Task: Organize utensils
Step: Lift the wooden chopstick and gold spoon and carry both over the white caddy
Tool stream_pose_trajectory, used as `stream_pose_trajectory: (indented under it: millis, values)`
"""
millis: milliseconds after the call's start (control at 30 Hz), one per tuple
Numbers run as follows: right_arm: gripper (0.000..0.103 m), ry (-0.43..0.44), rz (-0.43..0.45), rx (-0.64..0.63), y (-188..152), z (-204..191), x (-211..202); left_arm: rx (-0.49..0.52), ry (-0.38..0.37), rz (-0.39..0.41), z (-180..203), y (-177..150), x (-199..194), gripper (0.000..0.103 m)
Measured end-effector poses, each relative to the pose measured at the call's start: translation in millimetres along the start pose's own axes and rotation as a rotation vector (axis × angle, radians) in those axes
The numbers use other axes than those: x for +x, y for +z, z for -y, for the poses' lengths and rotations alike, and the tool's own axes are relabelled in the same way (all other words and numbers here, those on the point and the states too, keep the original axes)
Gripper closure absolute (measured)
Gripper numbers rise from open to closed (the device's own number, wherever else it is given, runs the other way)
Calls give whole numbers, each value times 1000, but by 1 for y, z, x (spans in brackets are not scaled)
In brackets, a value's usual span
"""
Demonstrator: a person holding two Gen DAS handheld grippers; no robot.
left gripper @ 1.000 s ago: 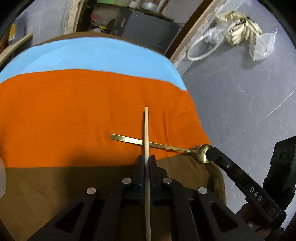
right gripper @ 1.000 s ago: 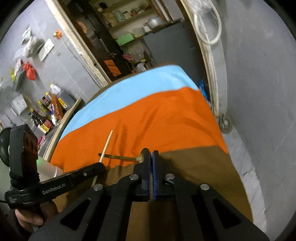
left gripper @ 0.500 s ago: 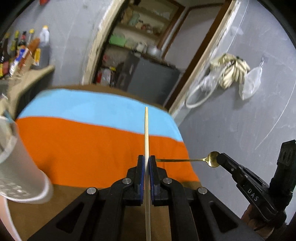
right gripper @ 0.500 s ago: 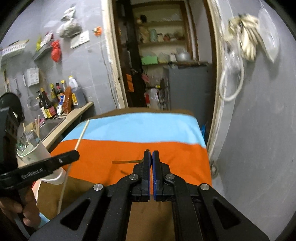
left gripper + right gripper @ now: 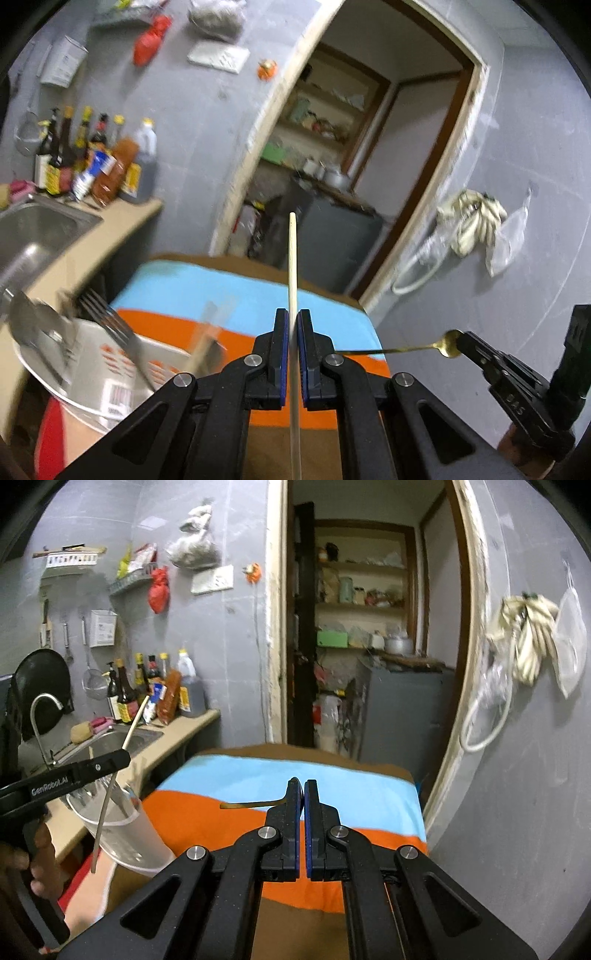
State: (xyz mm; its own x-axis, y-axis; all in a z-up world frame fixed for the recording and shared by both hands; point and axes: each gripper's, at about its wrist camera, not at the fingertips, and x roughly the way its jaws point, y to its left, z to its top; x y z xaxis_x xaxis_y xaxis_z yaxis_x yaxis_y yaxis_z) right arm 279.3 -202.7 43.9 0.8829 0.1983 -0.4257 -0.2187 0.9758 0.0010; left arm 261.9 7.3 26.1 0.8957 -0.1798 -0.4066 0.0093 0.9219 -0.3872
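My left gripper is shut on a wooden chopstick that points straight ahead, raised above the table. It also shows in the right wrist view, with the chopstick slanting over the cup. My right gripper is shut on the bowl of a gold spoon, whose handle sticks out to the left. In the left wrist view the gold spoon hangs level in the right gripper. A white plastic cup at lower left holds a fork and other metal utensils.
The table wears a blue, orange and brown striped cloth. A counter with a steel sink and sauce bottles runs along the left. A doorway with shelves lies behind the table. A grey wall is on the right.
Both grippers have lifted off the cloth with their utensils, and the left one has swung left toward the cup, which now fills the lower left of its view.
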Motion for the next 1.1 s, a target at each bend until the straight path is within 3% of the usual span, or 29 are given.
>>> stream_pose_trajectory:
  millis: [400, 567, 733, 1100]
  values:
    - [101, 41, 83, -97, 56, -81, -26, 43, 65, 103, -41, 39, -43, 98]
    - [101, 38, 88, -151, 66, -111, -30, 12, 66, 152, -75, 60, -57, 98]
    - [101, 21, 47, -206, 64, -136, -27, -61, 59, 189, -119, 75, -58, 98]
    - [101, -38, -87, -283, 39, -176, -4, -122, 21, 167, -165, 58, -30, 98]
